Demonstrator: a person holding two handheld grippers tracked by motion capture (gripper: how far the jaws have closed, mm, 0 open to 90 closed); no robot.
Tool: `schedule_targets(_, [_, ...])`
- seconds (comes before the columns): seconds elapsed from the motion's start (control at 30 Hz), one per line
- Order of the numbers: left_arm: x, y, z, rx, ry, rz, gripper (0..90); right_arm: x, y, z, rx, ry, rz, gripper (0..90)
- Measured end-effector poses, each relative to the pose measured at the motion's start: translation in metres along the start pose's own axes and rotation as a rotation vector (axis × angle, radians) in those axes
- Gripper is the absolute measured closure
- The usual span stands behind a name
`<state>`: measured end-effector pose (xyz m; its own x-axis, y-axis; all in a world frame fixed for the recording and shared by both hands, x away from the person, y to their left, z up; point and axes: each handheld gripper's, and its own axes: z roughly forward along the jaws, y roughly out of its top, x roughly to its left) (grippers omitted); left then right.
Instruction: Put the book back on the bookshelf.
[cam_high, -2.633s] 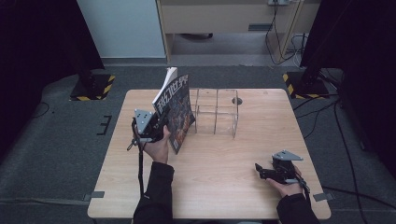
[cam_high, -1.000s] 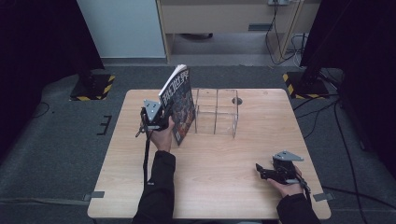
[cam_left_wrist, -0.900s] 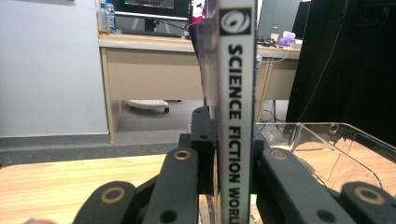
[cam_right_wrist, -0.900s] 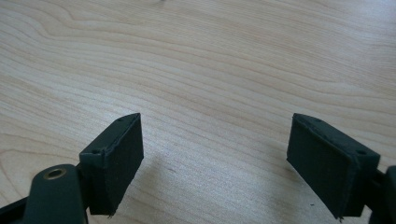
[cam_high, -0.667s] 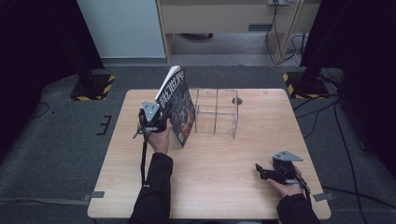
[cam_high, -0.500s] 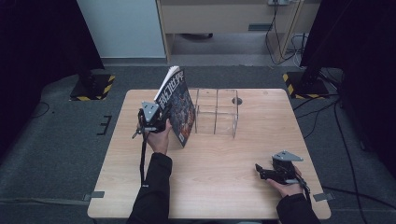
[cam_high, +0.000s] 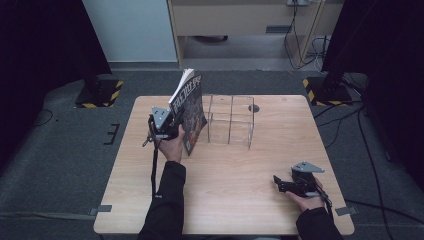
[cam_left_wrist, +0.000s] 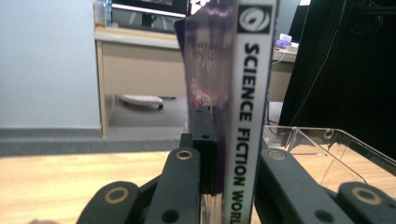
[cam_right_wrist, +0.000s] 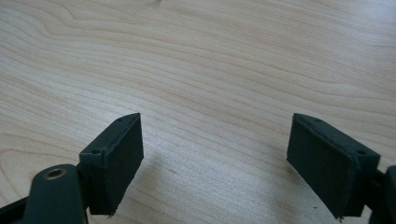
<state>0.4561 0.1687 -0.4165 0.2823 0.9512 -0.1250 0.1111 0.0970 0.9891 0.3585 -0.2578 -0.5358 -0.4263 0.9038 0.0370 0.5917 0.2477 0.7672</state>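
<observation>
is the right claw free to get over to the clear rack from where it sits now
Probably yes. The right claw is open and holds nothing, and bare table lies between it and the clear rack. The left claw holds the book by the rack's far-left side.

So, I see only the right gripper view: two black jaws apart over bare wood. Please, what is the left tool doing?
Observer: The left tool is shut on a book, held upright near the table's far left.
Operator: Which book is it?
Observer: In the left gripper view the spine reads "SCIENCE FICTION WORL", the rest cut off.
Operator: Is anything beside it?
Observer: A clear divided rack stands just right of the book.
</observation>
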Motion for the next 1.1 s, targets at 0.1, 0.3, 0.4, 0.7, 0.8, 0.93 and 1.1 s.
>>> schedule_targets(0.1, [-0.005,0.0,0.001,-0.021,0.001,0.019,82.3,0.0,0.0,0.001,0.009,0.003,0.005,19.4])
schedule_targets(0.3, [-0.011,-0.003,0.011,-0.029,-0.007,0.056,82.2,-0.001,0.0,0.001,0.003,0.005,0.003,19.5])
schedule_targets(0.4, [-0.01,-0.006,0.009,-0.022,-0.016,0.048,82.2,-0.001,0.0,0.001,0.002,0.003,0.002,19.4])
schedule_targets(0.7, [-0.006,-0.006,-0.002,0.018,-0.044,0.048,81.5,0.001,0.0,0.0,0.003,0.002,0.003,19.2])
schedule_targets(0.8, [-0.004,-0.007,-0.005,0.022,-0.052,0.039,81.6,0.001,0.0,0.0,0.0,0.004,-0.001,19.1])
schedule_targets(0.93, [0.001,-0.005,-0.006,0.021,-0.041,0.002,82.2,0.001,0.0,0.0,0.004,0.005,-0.001,19.1])
schedule_targets(1.1, [0.0,0.001,0.0,-0.019,-0.038,-0.013,82.4,0.001,0.0,0.0,0.007,0.007,0.003,19.4])
